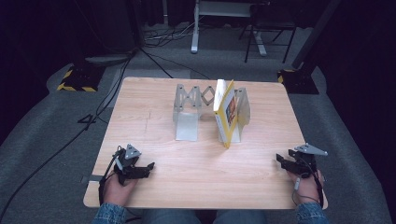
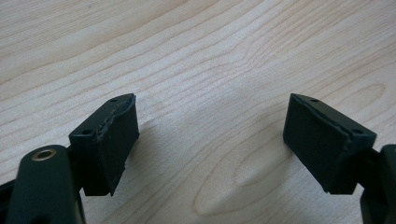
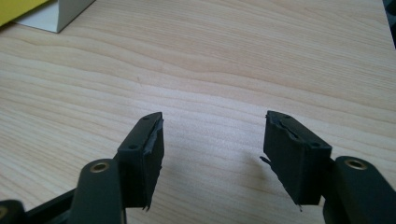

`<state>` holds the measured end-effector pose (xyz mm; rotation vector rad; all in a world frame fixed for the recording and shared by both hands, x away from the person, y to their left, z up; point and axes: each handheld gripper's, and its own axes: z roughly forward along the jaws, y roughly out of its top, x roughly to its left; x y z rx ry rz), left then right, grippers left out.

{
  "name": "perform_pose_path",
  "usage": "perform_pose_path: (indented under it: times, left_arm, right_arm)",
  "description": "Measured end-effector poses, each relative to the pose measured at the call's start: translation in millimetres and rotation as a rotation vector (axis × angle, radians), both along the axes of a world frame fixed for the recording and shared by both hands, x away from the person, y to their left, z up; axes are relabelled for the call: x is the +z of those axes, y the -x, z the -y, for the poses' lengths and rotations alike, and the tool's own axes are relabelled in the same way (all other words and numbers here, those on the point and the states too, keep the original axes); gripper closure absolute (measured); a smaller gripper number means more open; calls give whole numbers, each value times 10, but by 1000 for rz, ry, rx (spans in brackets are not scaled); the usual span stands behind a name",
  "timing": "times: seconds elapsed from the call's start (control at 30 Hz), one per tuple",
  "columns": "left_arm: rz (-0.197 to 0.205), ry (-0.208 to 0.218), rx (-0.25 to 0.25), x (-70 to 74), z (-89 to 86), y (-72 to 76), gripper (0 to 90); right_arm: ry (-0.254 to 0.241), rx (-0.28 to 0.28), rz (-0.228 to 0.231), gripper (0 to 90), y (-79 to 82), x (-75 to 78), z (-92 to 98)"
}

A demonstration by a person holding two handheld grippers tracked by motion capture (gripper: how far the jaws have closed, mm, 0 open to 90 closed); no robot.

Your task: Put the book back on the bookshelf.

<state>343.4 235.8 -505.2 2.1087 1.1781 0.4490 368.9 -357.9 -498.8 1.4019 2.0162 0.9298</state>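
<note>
A yellow book point(image 1: 226, 112) stands upright in a metal expanding bookend rack point(image 1: 187, 108) at the middle back of the wooden table point(image 1: 154, 135). My left gripper point(image 1: 148, 168) rests near the front left corner, open, with bare wood between its jaws point(image 2: 210, 126). My right gripper point(image 1: 279, 160) sits near the front right edge, also open and holding nothing point(image 3: 214, 140). A corner of the yellow book point(image 3: 18, 9) and the rack's base point(image 3: 60, 16) appear at the top left of the right gripper view.
Cables point(image 1: 116, 84) run over the grey floor left of the table. Stand legs point(image 1: 195, 32) and yellow-black striped bases point(image 1: 74, 79) sit beyond the far edge. Bare wood stretches between the grippers and the rack.
</note>
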Motion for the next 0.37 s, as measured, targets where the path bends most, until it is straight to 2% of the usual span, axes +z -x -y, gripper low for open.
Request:
perform_pose_path:
  times: [0.07, 0.23, 0.27, 0.37]
  left_arm:
    - [0, 0, 0, 0, 0, 0, 187]
    - [1, -1, 0, 0, -1, -1, 187]
    - [0, -1, 0, 0, -1, 0, 187]
    - [2, -2, -1, 0, -1, 0, 187]
  right_arm:
    - [-6, -7, 8, 385, 12, -36, -14]
    - [-6, 7, -21, 364, 2, -48, -30]
    - [-6, 29, -28, 316, -3, -50, -36]
    - [-2, 35, -35, 241, -8, -53, -45]
